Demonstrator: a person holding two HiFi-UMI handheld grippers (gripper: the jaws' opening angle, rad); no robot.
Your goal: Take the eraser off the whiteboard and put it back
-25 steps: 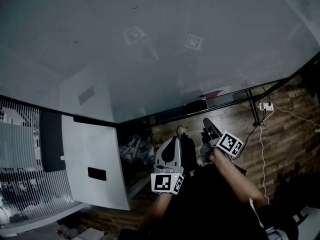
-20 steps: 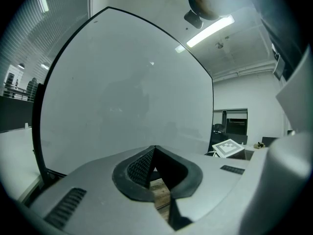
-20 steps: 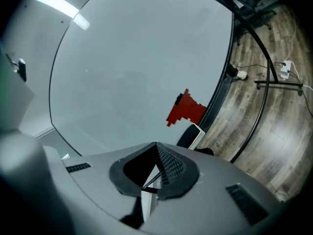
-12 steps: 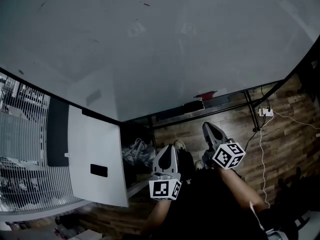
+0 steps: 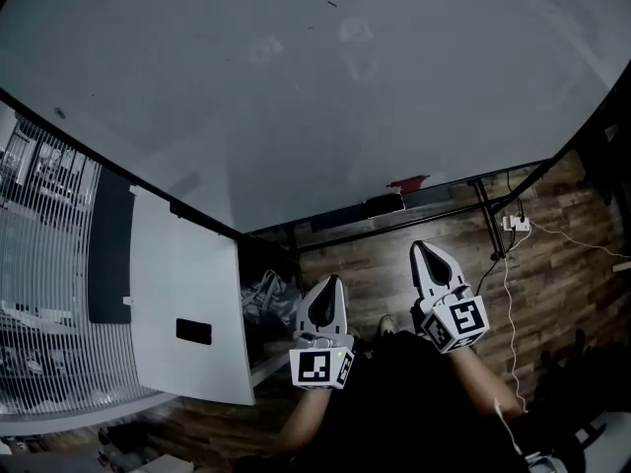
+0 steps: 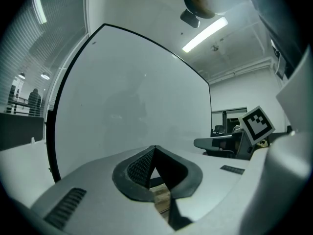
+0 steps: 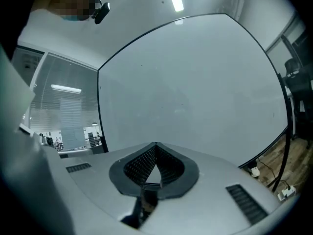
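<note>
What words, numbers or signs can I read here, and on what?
No readable words or numbers anywhere.
Left gripper and right gripper: black-and-white square marker patterns, no letters.
Big white whiteboard: only faint specks.

A pale grey-white whiteboard (image 5: 325,87), edged in black, fills the upper frame above brown wood-plank flooring (image 5: 562,254) at lower right. The left gripper (image 5: 329,284) and right gripper (image 5: 426,249) are light grey with black cross-hatched pads (image 6: 139,168), and their cubes (image 5: 317,368) carry black-and-white square markers. White slatted blinds (image 5: 44,304) stripe the lower left.
</note>
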